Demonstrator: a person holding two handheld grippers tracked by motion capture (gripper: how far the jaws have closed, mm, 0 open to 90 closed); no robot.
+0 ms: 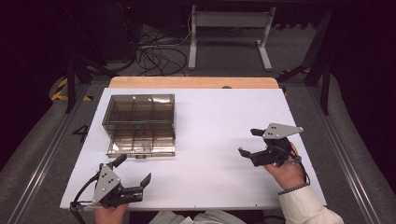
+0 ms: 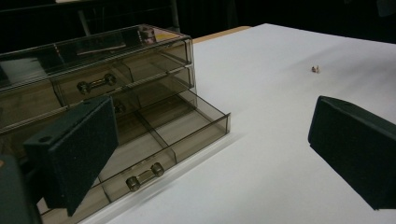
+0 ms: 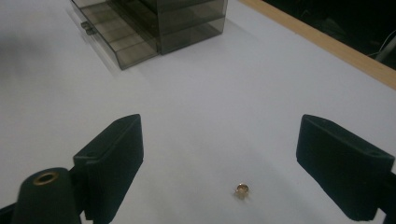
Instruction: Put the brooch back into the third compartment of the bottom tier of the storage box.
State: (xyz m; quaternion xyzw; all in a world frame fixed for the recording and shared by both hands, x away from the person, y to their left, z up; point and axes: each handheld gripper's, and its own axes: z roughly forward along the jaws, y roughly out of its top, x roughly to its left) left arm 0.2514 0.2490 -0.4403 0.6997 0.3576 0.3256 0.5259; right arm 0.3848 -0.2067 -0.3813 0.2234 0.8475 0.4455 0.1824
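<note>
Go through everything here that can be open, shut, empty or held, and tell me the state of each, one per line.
Drawer cabinet: upright on the table, upper drawers shut.
Bottom drawer: pulled out, open; the compartments in sight look empty.
Small brass piece: loose on the white table top, not gripped.
Left tool: open, holding nothing.
Right tool: open, holding nothing, jaws either side of the brass piece.

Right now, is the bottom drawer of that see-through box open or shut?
Open. The bottom drawer sticks out in front of the brown drawer box, past the shut drawers above it. Its compartments look empty.
</note>
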